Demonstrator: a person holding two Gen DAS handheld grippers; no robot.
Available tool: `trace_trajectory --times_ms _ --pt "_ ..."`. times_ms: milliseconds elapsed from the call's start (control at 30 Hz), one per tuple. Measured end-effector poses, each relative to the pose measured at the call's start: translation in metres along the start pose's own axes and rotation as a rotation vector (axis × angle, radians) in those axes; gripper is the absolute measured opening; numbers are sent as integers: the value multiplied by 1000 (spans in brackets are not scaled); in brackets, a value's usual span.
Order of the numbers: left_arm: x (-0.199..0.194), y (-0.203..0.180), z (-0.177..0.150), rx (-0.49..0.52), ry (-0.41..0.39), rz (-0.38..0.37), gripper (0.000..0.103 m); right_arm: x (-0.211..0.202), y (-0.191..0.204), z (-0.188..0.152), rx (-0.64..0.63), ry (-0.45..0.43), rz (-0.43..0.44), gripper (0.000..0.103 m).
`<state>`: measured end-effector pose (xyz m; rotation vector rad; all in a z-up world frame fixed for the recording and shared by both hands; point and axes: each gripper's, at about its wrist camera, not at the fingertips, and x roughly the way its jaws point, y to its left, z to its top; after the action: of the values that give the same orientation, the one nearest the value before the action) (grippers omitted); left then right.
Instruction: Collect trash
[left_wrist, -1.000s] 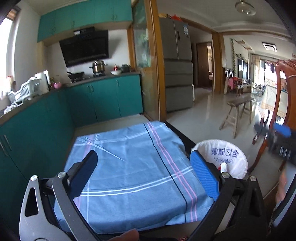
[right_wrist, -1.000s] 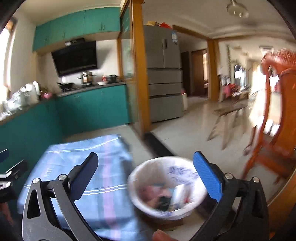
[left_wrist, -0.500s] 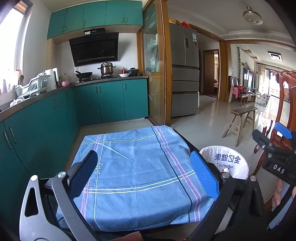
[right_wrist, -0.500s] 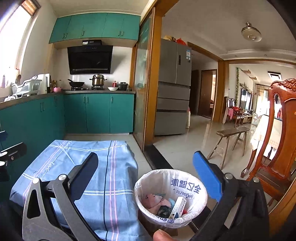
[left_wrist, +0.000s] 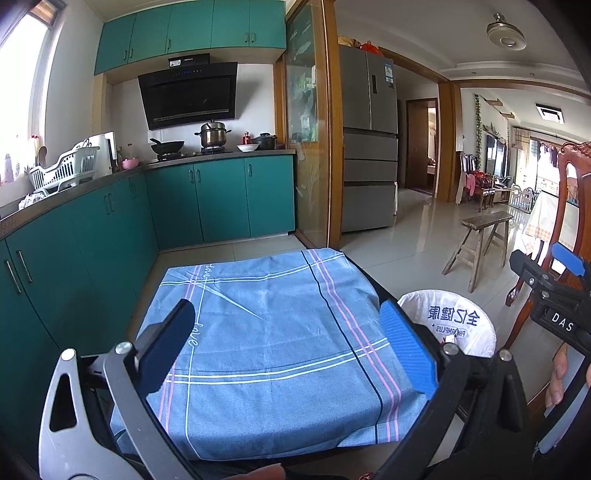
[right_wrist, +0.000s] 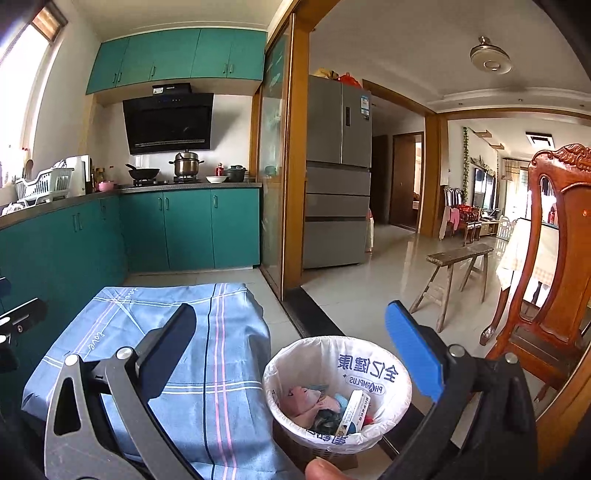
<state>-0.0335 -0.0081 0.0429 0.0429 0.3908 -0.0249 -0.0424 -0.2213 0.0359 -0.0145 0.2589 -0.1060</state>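
A small bin with a white printed liner (right_wrist: 338, 387) stands on the floor at the right of a low table covered by a blue checked cloth (right_wrist: 155, 354). It holds several pieces of trash, among them a white carton (right_wrist: 352, 410) and crumpled pink paper (right_wrist: 306, 400). My right gripper (right_wrist: 291, 354) is open and empty above the bin's left rim. My left gripper (left_wrist: 288, 347) is open and empty over the cloth (left_wrist: 266, 332); the bin (left_wrist: 448, 325) shows at its right, and the right gripper's body (left_wrist: 550, 295) at the far right. No trash shows on the cloth.
Teal kitchen cabinets (left_wrist: 92, 236) run along the left and back. A wooden chair (right_wrist: 546, 280) stands close at the right, a wooden bench (right_wrist: 458, 273) beyond it. A grey fridge (right_wrist: 338, 173) and a glass sliding door (right_wrist: 277, 177) stand behind the table.
Both grippers have tilted up and steadied, so more of the room shows. The right gripper's view went from blurred to sharp. Both stay open and empty.
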Motion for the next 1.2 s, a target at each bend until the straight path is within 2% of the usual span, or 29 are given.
trace_trajectory --times_ms 1200 --pt "16 -2 -6 -1 44 34 100 11 8 -8 -15 32 17 100"
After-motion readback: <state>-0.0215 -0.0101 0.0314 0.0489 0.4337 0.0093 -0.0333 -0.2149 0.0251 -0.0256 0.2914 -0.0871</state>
